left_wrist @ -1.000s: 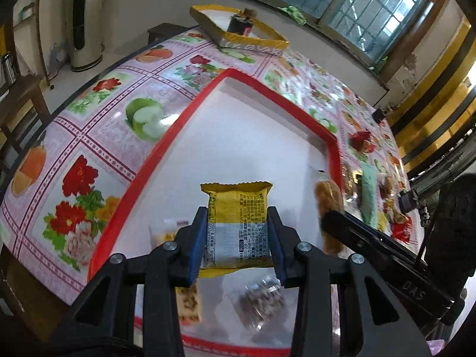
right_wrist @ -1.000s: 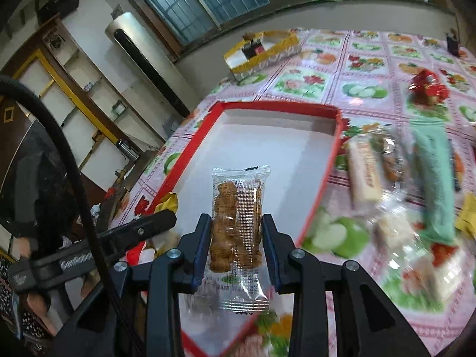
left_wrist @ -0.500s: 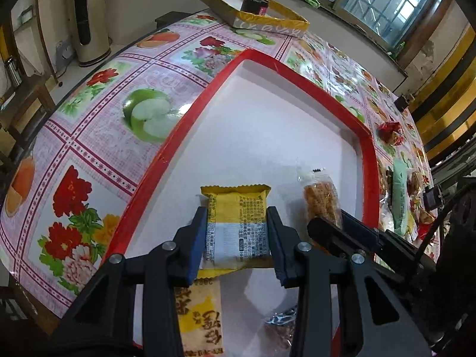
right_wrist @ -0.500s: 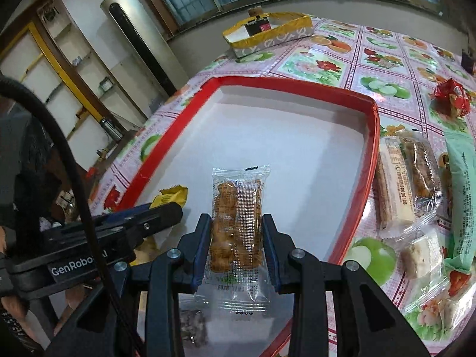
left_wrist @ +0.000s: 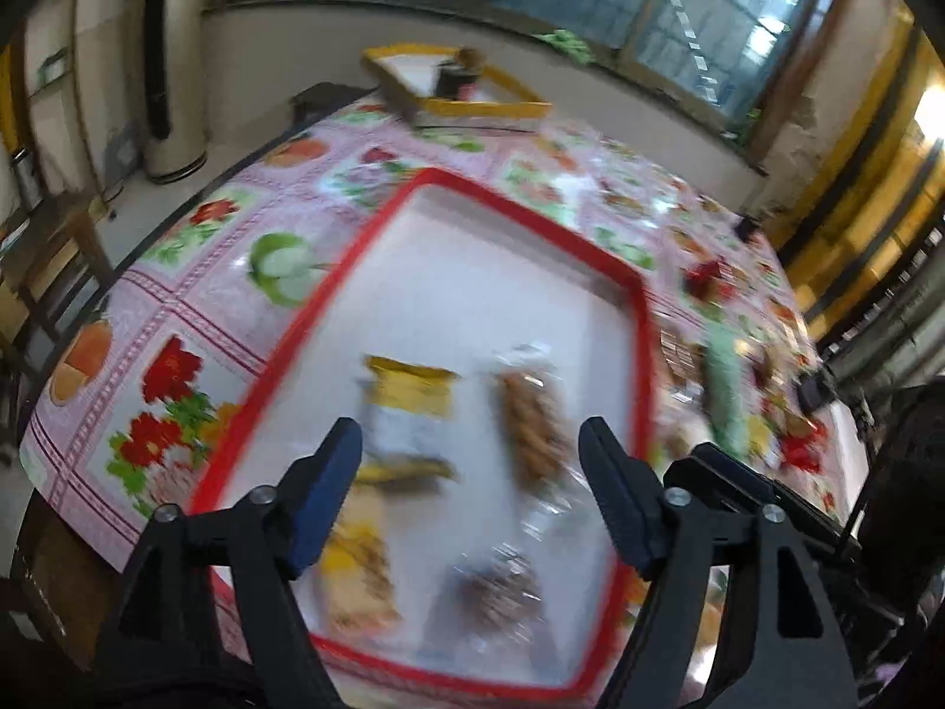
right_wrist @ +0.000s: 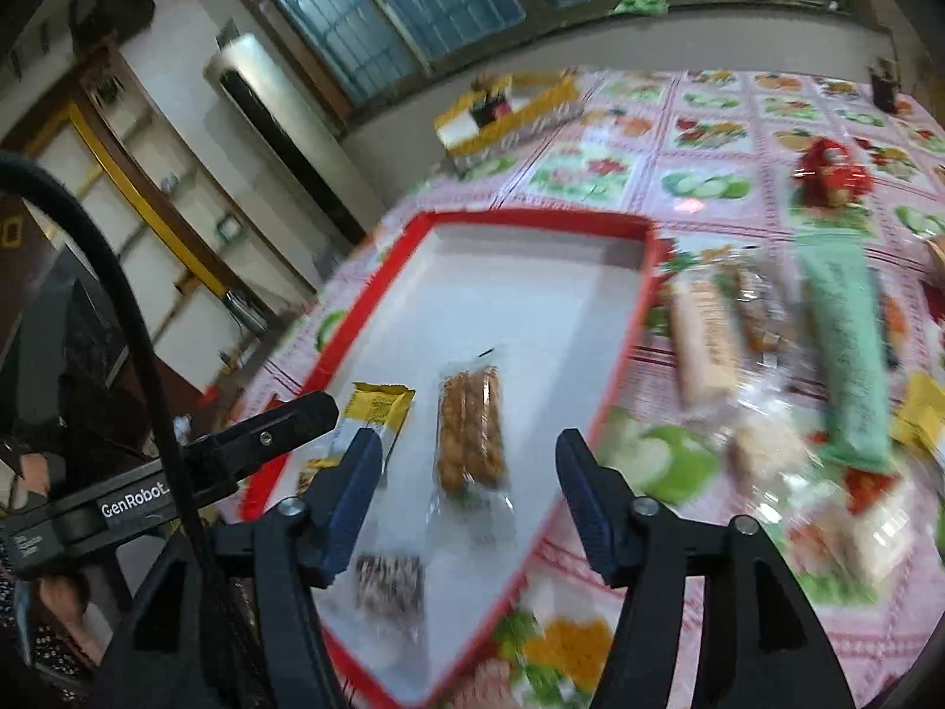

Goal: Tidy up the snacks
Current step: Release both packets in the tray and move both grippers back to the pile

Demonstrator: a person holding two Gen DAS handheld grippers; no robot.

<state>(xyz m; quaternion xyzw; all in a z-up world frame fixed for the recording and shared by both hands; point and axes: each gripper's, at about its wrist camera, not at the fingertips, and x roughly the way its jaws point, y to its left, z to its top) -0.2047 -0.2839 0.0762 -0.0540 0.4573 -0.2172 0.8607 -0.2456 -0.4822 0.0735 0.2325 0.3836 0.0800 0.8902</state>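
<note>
Two packets sit side by side in the red tray [right_wrist: 331,363] now: the yellow wafer packet [left_wrist: 409,413] and the clear cookie packet [right_wrist: 471,436], both lying flat on the white floor with their long axes running near-to-far. Neither is in my tongs. My left gripper [left_wrist: 469,490] is spread wide above the near half of the tray, empty, and my right gripper [right_wrist: 466,499] is just as wide, hanging over the cookie packet without touching it.

What matters next, I reckon, is the pile still out on the flowered tablecloth [right_wrist: 709,136], right of the tray's right rim. The pale bar [right_wrist: 703,342] and the long green packet [right_wrist: 844,342] lie there, also pointing near-to-far, so my jaws already line up across their narrow sides. They're off to the right of my right gripper, way closer to it than to the left one. Right wrist view is blurry down there, so the smaller wrappers I can't sort out.
</note>
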